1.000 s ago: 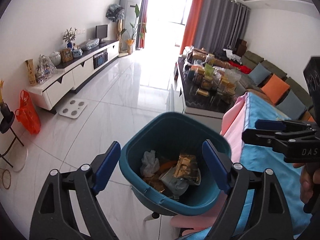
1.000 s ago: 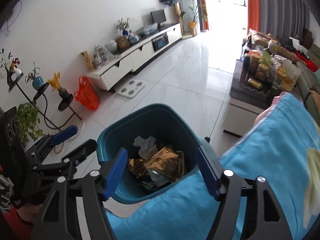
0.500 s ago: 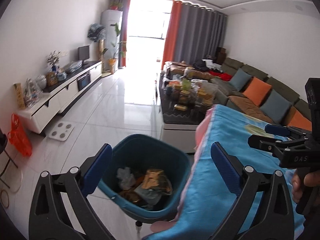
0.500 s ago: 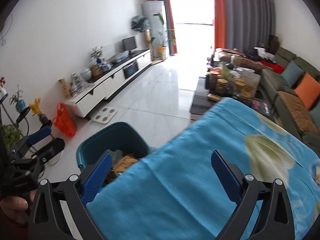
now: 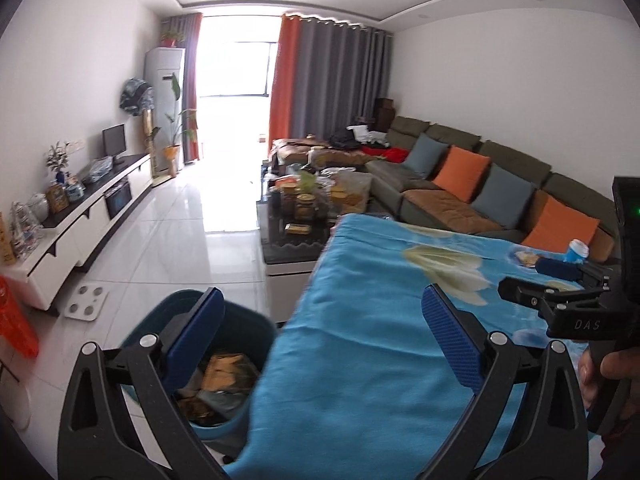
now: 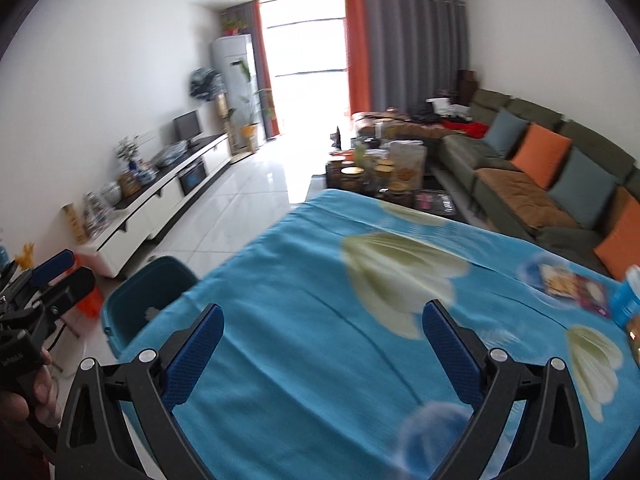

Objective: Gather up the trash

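Both grippers stand wide apart and hold nothing; their jaws have just been opening, with only cloth beneath them. The left gripper (image 5: 322, 346) hangs over the near-left edge of the desk draped in bright blue flowered cloth (image 6: 320, 280), beside the teal plastic bin (image 5: 256, 328) already holding wrappers. The right gripper (image 6: 323, 350) is over the cloth's middle. The remaining trash, a flat printed snack wrapper (image 6: 576, 286) and a blue-and-white cup (image 6: 629, 294), lies far right, its long side running across the view, so the right gripper is judged nearer
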